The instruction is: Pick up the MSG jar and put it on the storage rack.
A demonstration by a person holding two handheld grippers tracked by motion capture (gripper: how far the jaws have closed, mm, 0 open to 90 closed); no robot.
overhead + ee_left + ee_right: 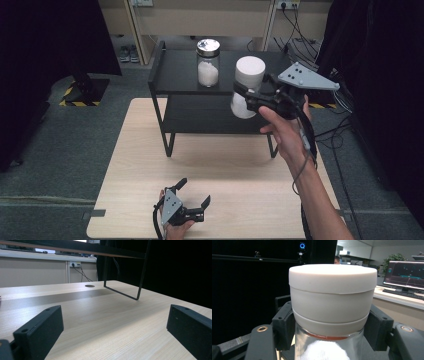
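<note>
Grey carpet runs around our pale wooden bench [150,165], and dark curtains hang at both sides of the room. On the far half of the bench stands a black two-level shelf [175,75], its thin metal legs resting on the wood.

We hold the right gripper [250,97] up in the air in front of the shelf's right end, with our right hand [282,130] wrapped around its body. Its jaws are pinching a jar with a white lid [248,75] from both sides, just under the lid. In the right gripper view the jar [332,305] stands upright between the two black jaws, which press against the band below the lid; clear glass and a white powder show beneath. The jar is clear of the shelf top and of the bench, carried by the jaws alone.

A second jar [208,62], with a shiny metal lid and white powder in its lower half, stands upright on the top level of the shelf, just left of the one we carry and apart from it.

Our left gripper [192,195] rests low at the near edge of the bench, held in our left hand [177,227]. Its jaws are spread wide with nothing between them; in the left gripper view they [115,322] frame bare wood and a shelf leg [140,277] farther off.
</note>
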